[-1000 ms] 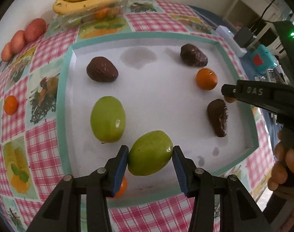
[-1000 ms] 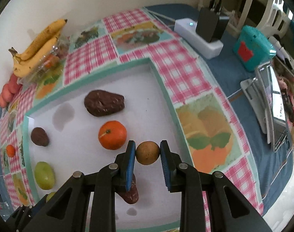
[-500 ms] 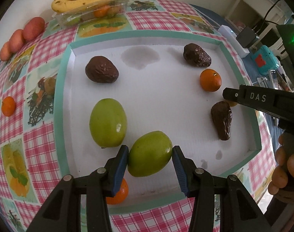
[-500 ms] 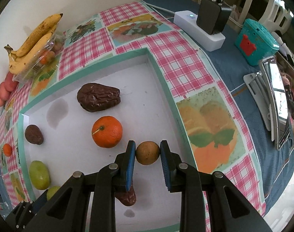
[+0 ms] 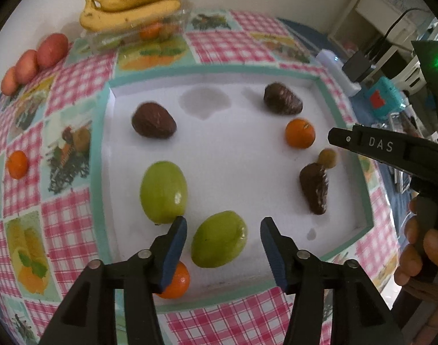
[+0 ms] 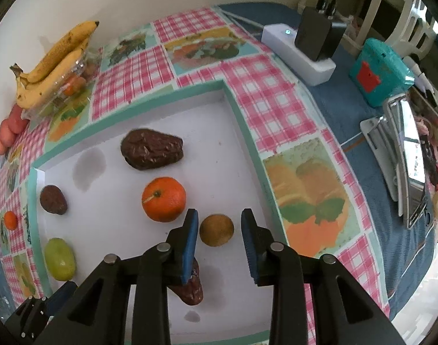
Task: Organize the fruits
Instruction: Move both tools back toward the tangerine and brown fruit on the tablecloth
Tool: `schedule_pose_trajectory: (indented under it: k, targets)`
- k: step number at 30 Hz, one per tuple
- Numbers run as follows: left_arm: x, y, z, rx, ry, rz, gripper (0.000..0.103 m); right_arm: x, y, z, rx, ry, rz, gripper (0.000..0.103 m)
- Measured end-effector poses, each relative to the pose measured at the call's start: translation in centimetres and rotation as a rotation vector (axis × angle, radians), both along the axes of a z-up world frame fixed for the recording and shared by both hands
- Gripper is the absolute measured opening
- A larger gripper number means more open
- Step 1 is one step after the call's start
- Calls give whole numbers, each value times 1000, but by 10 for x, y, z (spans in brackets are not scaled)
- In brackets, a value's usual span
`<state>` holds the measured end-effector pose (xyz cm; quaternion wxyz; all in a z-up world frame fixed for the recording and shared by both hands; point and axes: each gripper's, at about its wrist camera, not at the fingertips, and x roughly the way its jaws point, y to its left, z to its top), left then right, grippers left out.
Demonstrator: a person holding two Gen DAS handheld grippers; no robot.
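Opening around fruit evidently just set down, the left gripper frees a green fruit lying between its parted jaws on the white tray, while farther off the right gripper widens, pads clear of a small brown fruit.

Looks like a home. Counter under a pink checked oilcloth printed with fruit, set against a plain wall. Bananas on a clear punnet at the back. Power strip with a charger plugged in, teal box, white plastic chair beyond.
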<state>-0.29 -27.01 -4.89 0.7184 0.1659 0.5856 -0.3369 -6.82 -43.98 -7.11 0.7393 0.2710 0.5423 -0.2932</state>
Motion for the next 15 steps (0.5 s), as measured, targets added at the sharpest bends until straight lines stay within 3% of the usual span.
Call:
schedule_pose_trajectory:
  k: [7, 9, 11, 13, 14, 15]
  targets:
    - [13, 21, 23, -49, -26, 69, 70, -2, 4, 29, -51, -63, 6, 32]
    - [22, 32, 28, -46, -52, 120, 78, -1, 6, 35, -61, -75, 11, 32]
    - [31, 43, 30, -29, -93, 178, 95, -1, 9, 40, -67, -86, 18, 33]
    - [42, 57, 31, -9, -127, 233, 99, 1, 12, 43, -74, -89, 25, 51]
    - [49, 65, 32, 1, -141, 266, 100, 3, 14, 44, -78, -91, 33, 68]
    - [55, 74, 32, 9, -148, 292, 100, 4, 16, 45, -81, -93, 39, 76]
